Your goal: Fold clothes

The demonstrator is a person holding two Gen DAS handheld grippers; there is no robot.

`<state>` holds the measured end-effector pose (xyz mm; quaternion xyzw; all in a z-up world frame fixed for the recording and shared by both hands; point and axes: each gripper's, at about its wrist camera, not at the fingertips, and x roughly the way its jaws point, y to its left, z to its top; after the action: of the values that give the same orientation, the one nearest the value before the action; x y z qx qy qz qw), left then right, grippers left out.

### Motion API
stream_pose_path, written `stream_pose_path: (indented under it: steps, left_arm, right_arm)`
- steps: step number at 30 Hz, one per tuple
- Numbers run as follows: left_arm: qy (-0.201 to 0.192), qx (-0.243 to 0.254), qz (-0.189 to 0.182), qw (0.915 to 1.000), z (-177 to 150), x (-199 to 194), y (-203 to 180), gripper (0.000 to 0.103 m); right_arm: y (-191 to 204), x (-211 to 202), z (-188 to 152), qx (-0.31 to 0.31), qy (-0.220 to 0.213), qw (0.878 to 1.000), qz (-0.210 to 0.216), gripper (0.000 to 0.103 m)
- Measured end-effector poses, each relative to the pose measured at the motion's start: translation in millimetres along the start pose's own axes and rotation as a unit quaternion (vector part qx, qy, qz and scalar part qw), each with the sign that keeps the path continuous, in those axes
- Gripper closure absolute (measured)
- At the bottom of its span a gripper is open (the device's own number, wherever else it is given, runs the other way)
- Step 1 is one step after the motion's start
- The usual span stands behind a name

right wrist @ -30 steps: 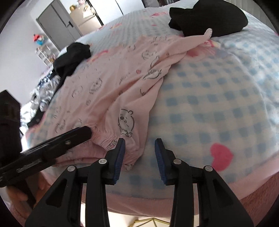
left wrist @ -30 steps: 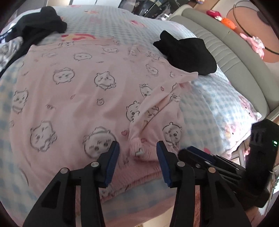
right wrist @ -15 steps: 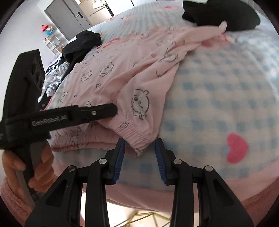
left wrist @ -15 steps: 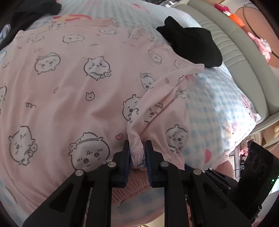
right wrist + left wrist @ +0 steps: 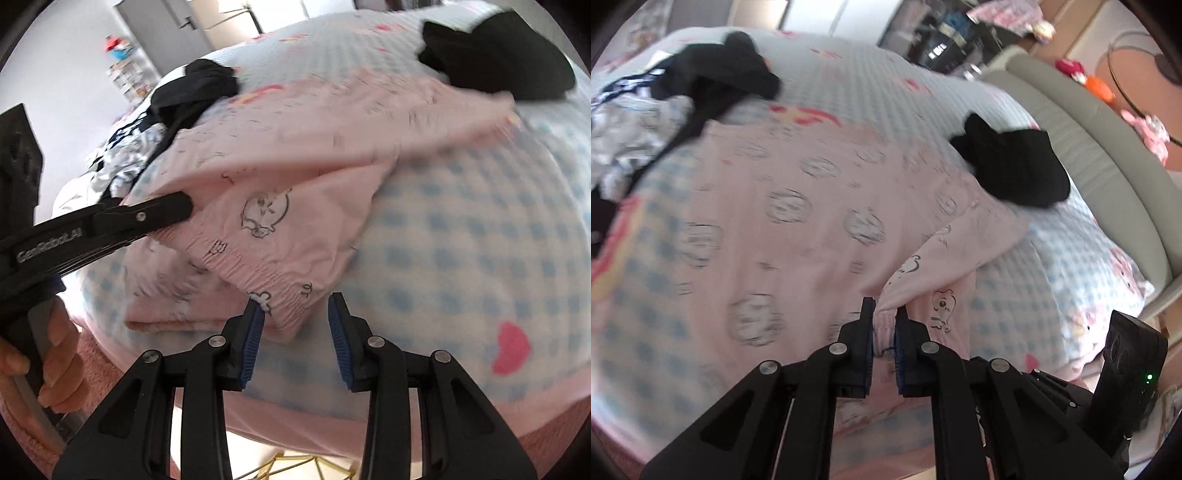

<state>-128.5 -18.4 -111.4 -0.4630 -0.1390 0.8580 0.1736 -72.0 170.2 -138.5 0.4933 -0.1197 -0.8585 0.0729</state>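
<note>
Pink garment (image 5: 798, 236) flat on blue-check bed cover (image 5: 480, 236), cuff (image 5: 884, 326) clamped in left gripper (image 5: 884, 347).
Left to right: black clothes pile (image 5: 720, 77) at far left, garment mid-bed, black item (image 5: 1015, 166) touching its far right corner, grey bed frame (image 5: 1108, 155) beyond. Left jaws just closed on cuff. Right gripper (image 5: 295, 325) jaws apart, hem (image 5: 273, 280) edge between them at bed's near edge. Bare cover to the right. Left gripper arm reads "GenRobot.AI".
</note>
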Motion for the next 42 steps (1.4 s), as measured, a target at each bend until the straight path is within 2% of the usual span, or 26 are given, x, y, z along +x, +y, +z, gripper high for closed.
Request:
stream_pose_path:
  steps: [5,9,13,15,19,21,25,27,30,32,34,35,37,42]
  left_arm:
    - [-0.013,-0.042,0.019,0.9988,-9,-18,37,0.094]
    - [-0.018,-0.074,0.019,0.9969,-20,-31,62,0.094]
    - [-0.004,-0.103,-0.009,0.9947,-34,-32,72,0.094]
    - [0.004,-0.105,-0.006,0.9945,-41,-28,72,0.094]
    - [0.018,-0.128,-0.02,0.9913,-51,-23,80,0.094]
    - [0.027,-0.13,-0.017,0.991,-55,-19,83,0.094]
    - [0.035,-0.15,-0.035,0.9874,-60,-20,87,0.094]
    - [0.034,-0.149,-0.035,0.9876,-59,-22,85,0.094]
    - [0.04,-0.149,-0.032,0.9875,-59,-18,84,0.094]
    - [0.051,-0.16,-0.028,0.9854,-63,-11,90,0.09]
    - [0.061,-0.171,-0.029,0.983,-66,-7,96,0.086]
    - [0.061,-0.17,-0.031,0.983,-66,-8,97,0.085]
    - [0.06,-0.168,-0.034,0.9833,-66,-10,98,0.073]
    - [0.068,-0.166,-0.041,0.983,-65,-4,97,0.066]
  right_arm:
    - [15,14,-6,-0.028,0.018,0.998,-0.046,0.063]
    - [14,14,-11,-0.028,0.023,0.998,-0.042,0.058]
    - [16,3,-10,-0.025,-0.004,0.998,-0.059,0.052]
    - [16,4,-9,-0.018,-0.008,0.998,-0.055,0.052]
    - [12,15,-11,-0.012,0.03,0.999,-0.043,0.053]
    - [9,10,-15,-0.006,0.036,0.999,-0.017,0.053]
    - [4,-13,-11,0.008,0.008,1.0,0.027,0.052]
    - [5,-15,-4,0.013,-0.006,0.999,0.029,0.052]
    - [10,4,7,0.011,0.01,1.0,0.027,0.052]
    - [11,22,10,0.011,0.03,0.999,0.032,0.052]
    - [12,42,8,0.013,0.064,0.998,0.016,0.052]
    - [12,43,6,0.015,0.062,0.998,0.015,0.052]
    - [12,42,3,0.017,0.056,0.998,0.02,0.052]
    - [11,47,7,0.015,0.057,0.997,0.058,0.052]
